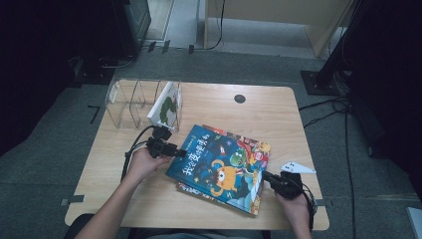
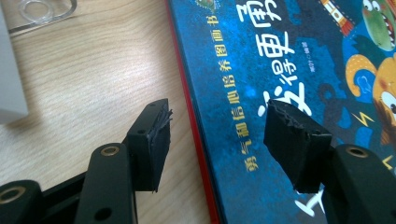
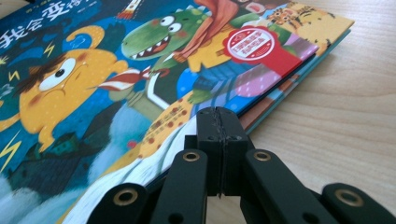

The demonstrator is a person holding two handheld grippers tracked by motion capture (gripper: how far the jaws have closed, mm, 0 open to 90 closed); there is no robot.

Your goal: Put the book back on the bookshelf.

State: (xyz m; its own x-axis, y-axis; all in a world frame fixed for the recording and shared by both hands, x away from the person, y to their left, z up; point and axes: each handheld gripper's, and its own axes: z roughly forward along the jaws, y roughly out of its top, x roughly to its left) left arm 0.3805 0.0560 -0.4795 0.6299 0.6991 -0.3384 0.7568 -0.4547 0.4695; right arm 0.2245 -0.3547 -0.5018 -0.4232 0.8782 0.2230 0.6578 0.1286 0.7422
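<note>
Closest to us, the right claw (image 1: 271, 178) sits at the near right corner of the picture-book stack (image 1: 221, 167), and in the right gripper view (image 3: 218, 122) its jaws are pressed flat together with nothing between them, tips right up against the edge of the top book (image 3: 140, 93). We can't tell if they actually touch the cover or just hover at it.

On the other side, the left claw (image 1: 180, 152) is at the stack's left edge. In the left gripper view (image 2: 217, 128) its jaws are spread wide and straddle the red spine: one pad over bare counter (image 2: 93, 84), the other over the blue cover (image 2: 280, 56). Neither pad presses on the book, so nothing is pinched there.

The stack itself lies flat, a bit skewed, around the middle of the wooden counter (image 1: 278, 114).

Farther back, a clear acrylic book rack (image 1: 130, 102) stands near the far left corner, with one green-and-white book (image 1: 165, 107) leaning upright in its right slot.
</note>
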